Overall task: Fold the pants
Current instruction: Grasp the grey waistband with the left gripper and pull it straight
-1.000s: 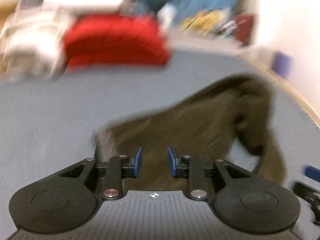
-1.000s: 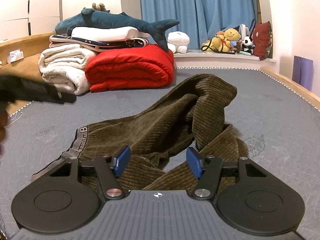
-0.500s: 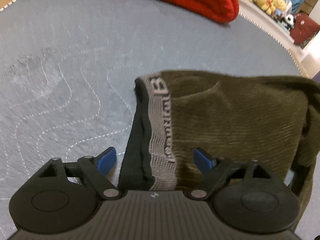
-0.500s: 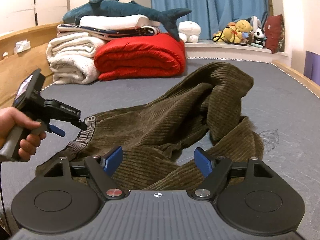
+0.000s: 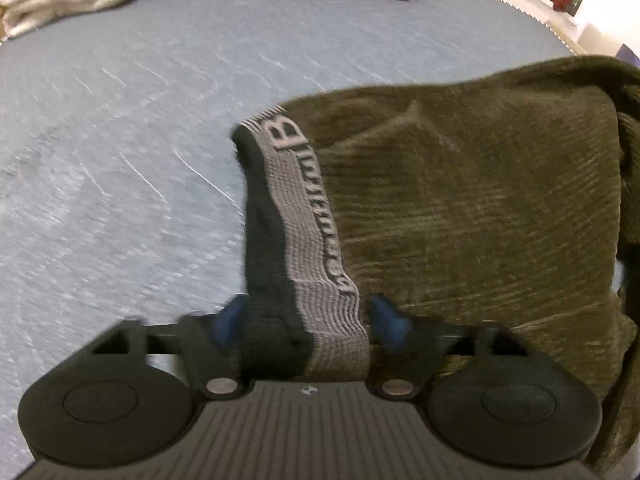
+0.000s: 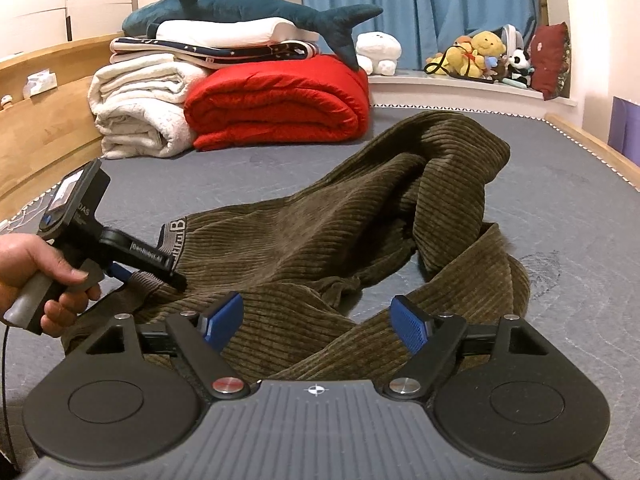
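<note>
Olive corduroy pants [image 6: 320,240] lie crumpled on a grey mattress [image 6: 560,208], a gripper at each side.

The right gripper [image 6: 318,318] hovers low over the near folds, blue pads [image 6: 408,326] wide apart with nothing pressed between them. At left, a hand [image 6: 36,272] holds the left gripper [image 6: 156,268] at the pants' lettered waistband [image 6: 176,236]. Behind are a red quilt [image 6: 280,108], white blankets [image 6: 136,116] and a plush shark [image 6: 248,6].

pants [image 6: 320,240] crumpled mid-mattress [image 6: 560,208] | waistband [image 5: 316,240] at their left end, between left gripper [image 5: 308,320] fingers | right gripper [image 6: 318,320] over near folds | folded quilt [image 6: 280,108] and blankets [image 6: 136,116] behind | plush shark [image 6: 248,8] atop stack
</note>
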A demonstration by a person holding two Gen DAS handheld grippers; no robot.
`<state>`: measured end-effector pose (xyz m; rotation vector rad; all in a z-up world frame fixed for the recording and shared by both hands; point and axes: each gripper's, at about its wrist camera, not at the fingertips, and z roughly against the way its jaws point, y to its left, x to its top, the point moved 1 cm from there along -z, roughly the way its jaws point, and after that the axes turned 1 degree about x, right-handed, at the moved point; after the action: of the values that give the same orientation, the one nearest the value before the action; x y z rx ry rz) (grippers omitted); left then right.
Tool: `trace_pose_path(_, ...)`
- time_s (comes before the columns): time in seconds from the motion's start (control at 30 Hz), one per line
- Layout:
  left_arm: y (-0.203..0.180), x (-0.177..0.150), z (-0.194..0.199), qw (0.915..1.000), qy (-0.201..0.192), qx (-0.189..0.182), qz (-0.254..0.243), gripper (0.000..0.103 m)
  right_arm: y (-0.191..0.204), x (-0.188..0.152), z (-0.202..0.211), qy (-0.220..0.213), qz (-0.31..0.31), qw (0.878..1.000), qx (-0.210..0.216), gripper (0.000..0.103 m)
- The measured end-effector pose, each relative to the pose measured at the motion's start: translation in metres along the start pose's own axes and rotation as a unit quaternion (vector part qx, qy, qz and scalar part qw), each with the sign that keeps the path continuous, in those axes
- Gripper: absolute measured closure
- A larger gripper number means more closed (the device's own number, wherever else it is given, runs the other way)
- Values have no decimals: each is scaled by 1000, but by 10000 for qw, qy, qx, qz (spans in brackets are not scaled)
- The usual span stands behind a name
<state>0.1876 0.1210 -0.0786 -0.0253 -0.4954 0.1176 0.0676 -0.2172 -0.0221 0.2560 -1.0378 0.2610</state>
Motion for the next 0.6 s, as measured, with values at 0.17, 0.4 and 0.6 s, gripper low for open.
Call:
trace_pose_path(0.17, 8, 5, 33, 9981, -519, -272, -211, 87, -3, -1, -3, -27, -7, 9999, -151, 21)
trace_pose_path(0.4, 48, 16, 71, 9891, -1279, 345, 643, 88, -11, 3, 2, -186, -172, 9991, -346, 21)
trace_pose_path(0.6, 76, 12, 65, 9767, -1017, 1041, 1575, 88, -45, 7, 10, -459, -700, 9914, -1006, 21)
